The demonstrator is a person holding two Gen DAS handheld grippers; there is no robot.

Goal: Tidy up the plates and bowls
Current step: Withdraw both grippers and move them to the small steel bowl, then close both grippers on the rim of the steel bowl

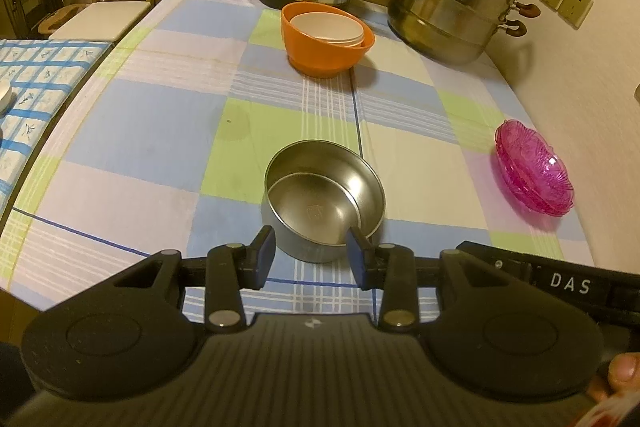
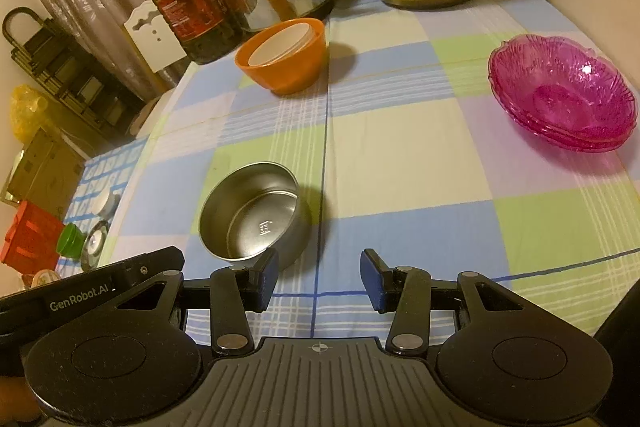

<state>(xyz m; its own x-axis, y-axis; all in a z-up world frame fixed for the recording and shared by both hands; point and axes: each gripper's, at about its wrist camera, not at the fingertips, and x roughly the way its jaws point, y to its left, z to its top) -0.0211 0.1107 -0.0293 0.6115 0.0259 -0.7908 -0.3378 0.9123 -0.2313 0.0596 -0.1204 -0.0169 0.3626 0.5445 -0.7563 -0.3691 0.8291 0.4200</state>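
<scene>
Where a checked tablecloth [image 2: 400, 155] covers the table, curtained wall behind, steel bowls [image 1: 322, 199] nested, both tongs [image 1: 312, 259] [image 2: 319, 279] released.

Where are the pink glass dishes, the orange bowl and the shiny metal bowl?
pink glass dishes [image 2: 560, 95], right wrist view, inside of the top dish.
orange bowl [image 1: 320, 57], left wrist view, outer wall.
metal bowl [image 1: 360, 175], left wrist view, inner wall on the far side.

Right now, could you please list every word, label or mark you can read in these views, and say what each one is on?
"DAS": white letters on the black gripper body at right in the left wrist view.
"GenRobot.AI": on the black gripper body at left in the right wrist view.
Oil bottle's red label: print too small to read.
Steel bowl: stamped mark inside, illegible.
</scene>
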